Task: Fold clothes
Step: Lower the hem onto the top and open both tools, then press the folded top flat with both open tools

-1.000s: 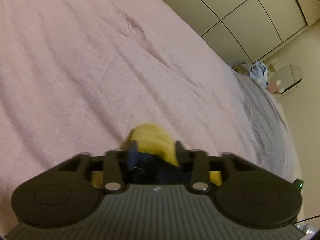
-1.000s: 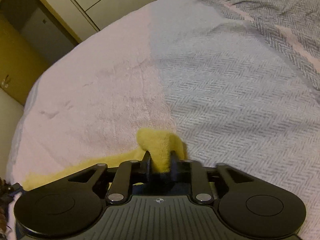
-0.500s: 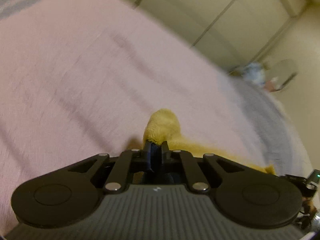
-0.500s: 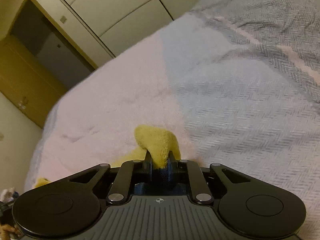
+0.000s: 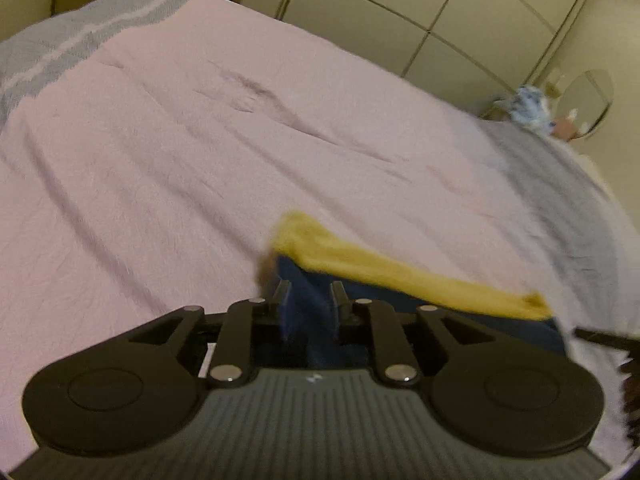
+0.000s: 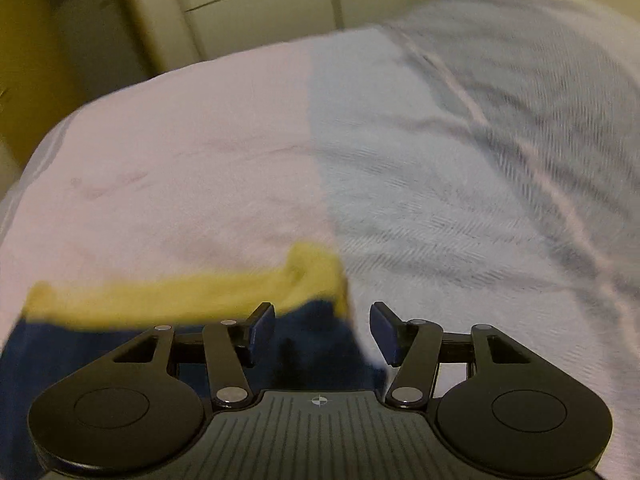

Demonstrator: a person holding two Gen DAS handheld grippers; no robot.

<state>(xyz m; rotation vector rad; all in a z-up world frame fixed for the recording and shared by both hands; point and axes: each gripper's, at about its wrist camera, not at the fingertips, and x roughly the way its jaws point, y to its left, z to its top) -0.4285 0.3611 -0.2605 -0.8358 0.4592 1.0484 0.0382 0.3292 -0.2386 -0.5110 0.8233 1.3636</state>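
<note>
The garment is navy blue with a yellow band [image 5: 400, 268] along its edge, and it lies on the bed. My left gripper [image 5: 310, 296] holds its left corner: the jaws stand narrow and are opening, with navy cloth [image 5: 308, 320] filling the gap. From there the band runs off to the right. My right gripper [image 6: 322, 316] is open and still opening wide. The garment's other yellow corner [image 6: 312, 276] sits loose between its fingers, and neither blue pad [image 6: 382, 332] touches it. The rest of the garment is hidden under both grippers.
The bedcover is pink [image 5: 200, 140] on one half and grey herringbone [image 6: 480, 200] on the other. Cream wardrobe doors [image 5: 400, 20] stand behind the bed. A round mirror [image 5: 592, 96] and a blue-white bundle [image 5: 528, 108] sit past the far right corner.
Both grippers pinched the yellow band and lifted away from the bed. The right one has now opened wide and let its corner go, and the left jaws have parted slightly.
</note>
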